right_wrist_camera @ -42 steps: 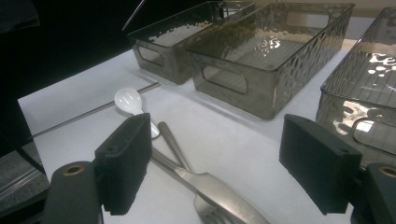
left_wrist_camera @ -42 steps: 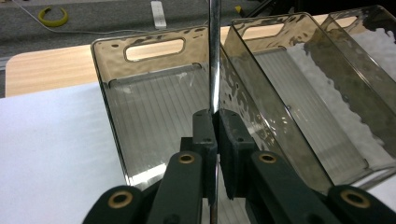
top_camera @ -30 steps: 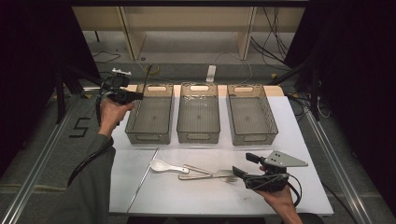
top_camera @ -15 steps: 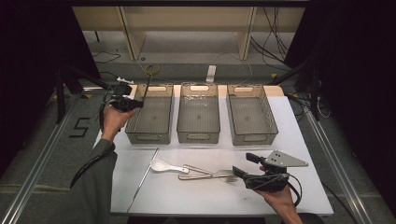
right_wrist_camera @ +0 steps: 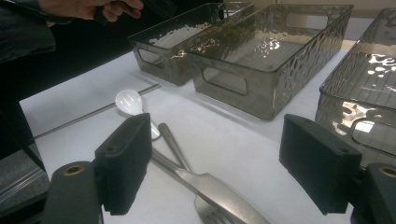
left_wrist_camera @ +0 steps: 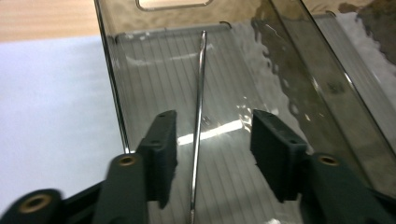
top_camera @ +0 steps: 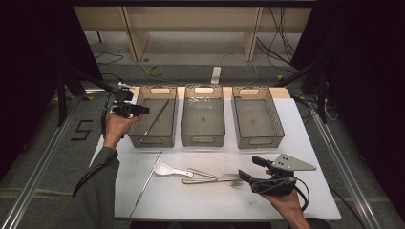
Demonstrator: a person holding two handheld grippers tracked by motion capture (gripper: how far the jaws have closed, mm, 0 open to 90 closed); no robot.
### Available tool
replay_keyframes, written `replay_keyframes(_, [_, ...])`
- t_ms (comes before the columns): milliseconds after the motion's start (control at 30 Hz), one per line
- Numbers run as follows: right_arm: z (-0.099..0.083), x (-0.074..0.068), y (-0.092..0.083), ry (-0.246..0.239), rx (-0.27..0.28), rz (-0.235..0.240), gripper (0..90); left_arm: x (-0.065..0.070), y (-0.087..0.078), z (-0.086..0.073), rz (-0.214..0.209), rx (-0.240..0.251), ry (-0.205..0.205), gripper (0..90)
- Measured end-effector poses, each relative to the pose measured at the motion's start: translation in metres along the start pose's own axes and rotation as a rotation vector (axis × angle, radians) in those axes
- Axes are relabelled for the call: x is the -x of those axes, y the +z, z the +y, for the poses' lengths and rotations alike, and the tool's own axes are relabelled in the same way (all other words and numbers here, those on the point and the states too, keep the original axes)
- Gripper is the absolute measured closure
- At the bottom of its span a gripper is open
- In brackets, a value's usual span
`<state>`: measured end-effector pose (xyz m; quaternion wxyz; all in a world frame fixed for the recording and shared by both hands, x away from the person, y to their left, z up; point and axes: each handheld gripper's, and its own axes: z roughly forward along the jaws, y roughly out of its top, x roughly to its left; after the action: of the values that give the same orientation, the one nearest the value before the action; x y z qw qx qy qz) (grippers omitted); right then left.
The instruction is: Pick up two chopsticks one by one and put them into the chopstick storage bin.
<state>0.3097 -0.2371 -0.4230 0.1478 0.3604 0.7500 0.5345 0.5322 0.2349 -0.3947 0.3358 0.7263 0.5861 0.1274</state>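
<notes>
In the high view, the left gripper [top_camera: 138, 110] is held over the left bin's [top_camera: 143, 140] left rim, a rod [top_camera: 155, 117] lying slantwise inside. In the left gripper view, the jaws have just been opened; the rod [left_wrist_camera: 198, 126] is seen untouched between the parted fingers [left_wrist_camera: 163, 140]. In the right gripper view, the right gripper [right_wrist_camera: 215, 163] is spread, empty, over the fork [right_wrist_camera: 219, 193] near the table's [right_wrist_camera: 233, 135] front edge.

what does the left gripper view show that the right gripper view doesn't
Left gripper view: a thin metal rod lying in the left bin, between the left gripper's jaws, which have just opened and are clear of it.

Right gripper view: a white spoon, a fork and a second rod on the table, beyond the open right gripper.

Both: the smoky bins on the white table.
</notes>
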Motion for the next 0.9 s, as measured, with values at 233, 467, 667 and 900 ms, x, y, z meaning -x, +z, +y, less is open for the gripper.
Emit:
replay_keyframes(233, [0.0, 0.0, 0.0, 0.001, -0.004, 0.0, 26.2, 0.029, -0.022, -0.013, -0.023, -0.053, 0.062, 28.7])
replay_keyframes(467, [0.0, -0.001, 0.001, -0.003, -0.005, 0.001, 26.1, 0.036, -0.035, -0.034, -0.007, -0.075, 0.089, 24.0])
replay_keyframes(667, [0.0, -0.002, 0.001, -0.004, -0.007, 0.006, 26.0, 0.039, -0.044, -0.054, -0.019, -0.118, 0.095, 21.0])
replay_keyframes(900, [0.0, -0.002, 0.001, -0.007, -0.007, 0.006, 26.0, 0.046, -0.05, -0.077, 0.002, -0.162, 0.116, 20.7])
